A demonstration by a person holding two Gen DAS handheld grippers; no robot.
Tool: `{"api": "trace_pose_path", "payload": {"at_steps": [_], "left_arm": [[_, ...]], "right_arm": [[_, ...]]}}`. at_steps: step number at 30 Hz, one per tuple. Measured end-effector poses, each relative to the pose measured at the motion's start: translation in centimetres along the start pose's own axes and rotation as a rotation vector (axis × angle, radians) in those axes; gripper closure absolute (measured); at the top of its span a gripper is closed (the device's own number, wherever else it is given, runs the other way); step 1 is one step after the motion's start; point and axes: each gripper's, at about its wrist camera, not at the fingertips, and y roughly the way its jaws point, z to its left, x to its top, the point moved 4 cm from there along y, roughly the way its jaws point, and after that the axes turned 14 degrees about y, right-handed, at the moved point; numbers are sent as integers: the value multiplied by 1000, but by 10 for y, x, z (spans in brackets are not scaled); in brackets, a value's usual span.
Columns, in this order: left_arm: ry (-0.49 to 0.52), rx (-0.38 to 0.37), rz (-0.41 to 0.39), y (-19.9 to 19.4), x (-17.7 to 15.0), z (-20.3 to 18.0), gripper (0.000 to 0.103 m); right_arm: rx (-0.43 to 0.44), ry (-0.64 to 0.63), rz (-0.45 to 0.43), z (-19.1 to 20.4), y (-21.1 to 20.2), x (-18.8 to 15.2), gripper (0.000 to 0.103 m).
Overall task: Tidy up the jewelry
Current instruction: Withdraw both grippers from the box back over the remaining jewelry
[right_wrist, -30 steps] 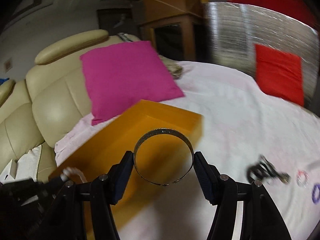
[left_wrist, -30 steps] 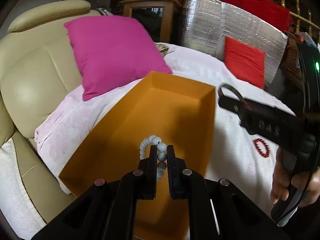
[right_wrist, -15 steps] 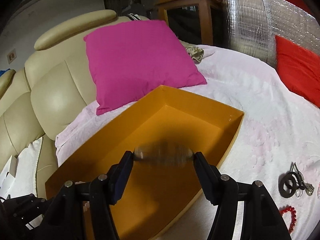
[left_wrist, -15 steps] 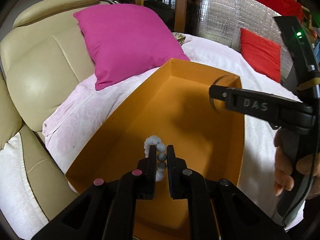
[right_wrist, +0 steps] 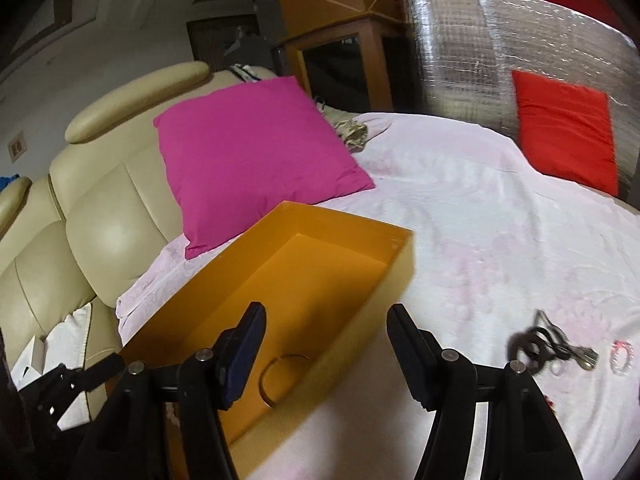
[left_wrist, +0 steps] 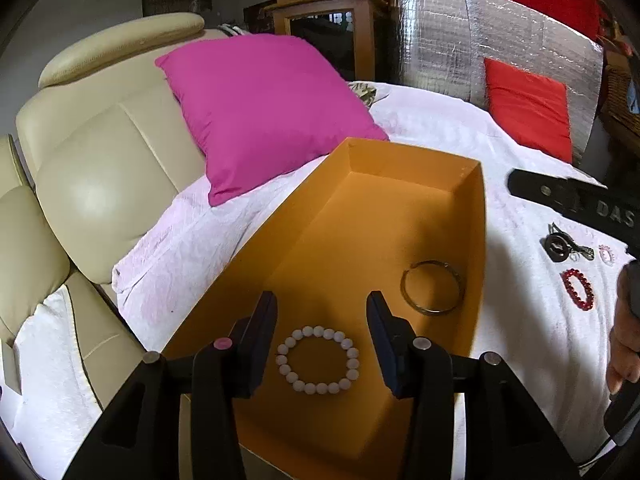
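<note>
An orange box (left_wrist: 478, 216) lies open on the white bedspread. Inside it lie a white bead bracelet (left_wrist: 318, 360) and a metal bangle (left_wrist: 433, 287). My left gripper (left_wrist: 322, 338) is open and empty, its fingers either side of the bead bracelet, just above it. My right gripper (right_wrist: 326, 354) is open and empty over the box's right wall (right_wrist: 352, 332), with the bangle (right_wrist: 280, 376) below it. Its finger also shows in the left wrist view (left_wrist: 572, 198). A red bead bracelet (left_wrist: 578, 289), a black ring with keys (left_wrist: 560, 245) and a small pink bracelet (left_wrist: 607, 255) lie on the bedspread right of the box.
A magenta pillow (left_wrist: 260, 108) leans on the beige leather headboard (left_wrist: 104, 160) behind the box. A red cushion (left_wrist: 528, 108) rests against a silver foil panel (left_wrist: 460, 40) at the back right. A wooden cabinet (left_wrist: 332, 32) stands behind. The black ring (right_wrist: 536, 344) and pink bracelet (right_wrist: 622, 354) lie right of my right gripper.
Both grippers opened. The left let the white bead bracelet fall into the box; the right dropped the metal bangle into the box and pulled back to the right.
</note>
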Motion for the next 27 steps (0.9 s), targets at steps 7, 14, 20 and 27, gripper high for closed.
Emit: {"api": "trace_pose_path", "payload": {"at_steps": [7,14,20,27], "left_arm": [[32,10,-32,-21,10,-16,55],[73,17,-65,-44,22,-36,52],[121,10,-91,-61,31,-58,51],[187,-1,-107,-74,40,-88,50]], "right_arm": [[-24,30,-27,-35,-40,-1,36],[-64,61,-60,-76,-81,-5,36],[-106,97,-97,-114,-116,-9,36],[-153,168,-143,-160,-147,-10,36]]}}
